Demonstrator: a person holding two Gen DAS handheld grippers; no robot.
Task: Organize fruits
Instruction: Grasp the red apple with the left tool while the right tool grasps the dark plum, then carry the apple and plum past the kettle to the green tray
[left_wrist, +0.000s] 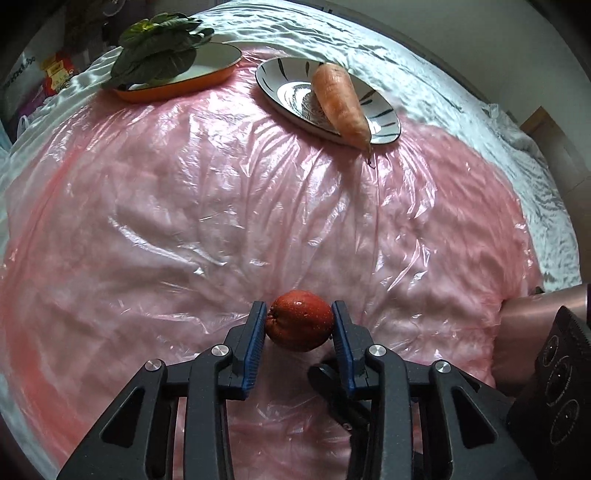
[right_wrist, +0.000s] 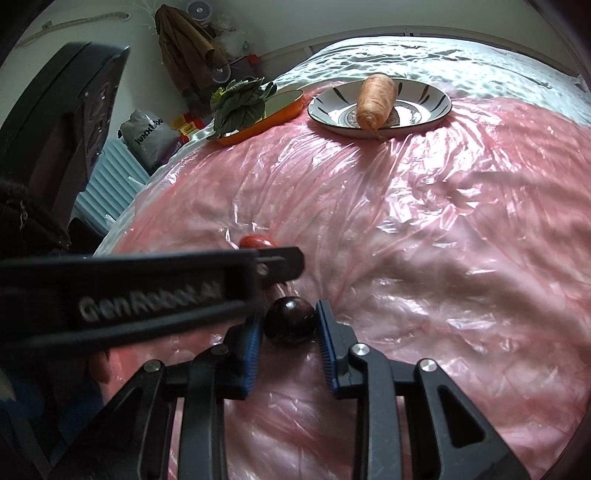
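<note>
Left gripper (left_wrist: 300, 325) clamps red fruit (left_wrist: 300, 320); right gripper (right_wrist: 288, 323) – dark plum (right_wrist: 289, 320)

The round plate (left_wrist: 275, 79) is white with black streaks fanning out from its centre, and the carrot (left_wrist: 338, 101) on it is pale orange. Left of the plate, an orange dish (left_wrist: 221, 72) with a white inside holds dark green leaves (left_wrist: 159, 50). The sheet (left_wrist: 221, 206) before the plate is glossy pink; the cloth (left_wrist: 424, 74) behind the plate is white. One fruit (left_wrist: 300, 325) is speckled red, the other fruit (right_wrist: 290, 320) dark purple.
</note>
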